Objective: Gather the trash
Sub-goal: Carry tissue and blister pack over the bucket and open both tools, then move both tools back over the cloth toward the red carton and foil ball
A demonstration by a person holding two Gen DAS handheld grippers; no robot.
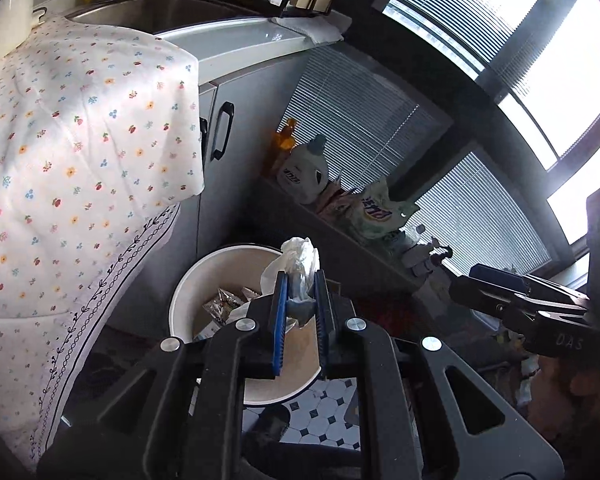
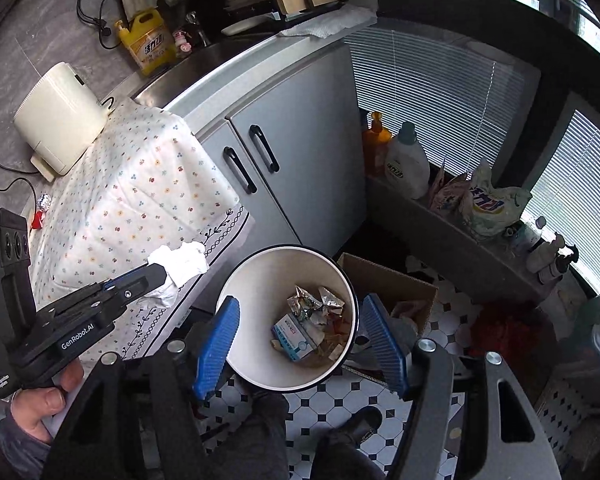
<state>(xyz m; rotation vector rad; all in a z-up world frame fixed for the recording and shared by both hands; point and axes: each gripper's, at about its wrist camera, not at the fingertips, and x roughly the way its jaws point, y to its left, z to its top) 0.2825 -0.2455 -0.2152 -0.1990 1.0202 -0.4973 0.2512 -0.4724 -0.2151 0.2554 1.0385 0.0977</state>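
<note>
My left gripper (image 1: 300,280) is shut on a crumpled white tissue (image 1: 298,260) and holds it above the near rim of a round white trash bin (image 1: 204,268) on the floor. In the right wrist view the left gripper (image 2: 156,274) holds the tissue (image 2: 180,266) to the left of the bin (image 2: 260,276), by the tablecloth edge. The bin holds foil wrappers (image 2: 314,300) and a small blue-and-white box (image 2: 296,336). My right gripper (image 2: 300,336) is open and empty above the bin; it also shows in the left wrist view (image 1: 480,284).
A table with a floral cloth (image 2: 140,196) stands left of the bin, with a small foil ball (image 2: 44,202) on it. Grey cabinet doors (image 2: 300,160) are behind. A cardboard box (image 2: 392,288) sits right of the bin. Detergent bottles (image 2: 406,160) line a low ledge.
</note>
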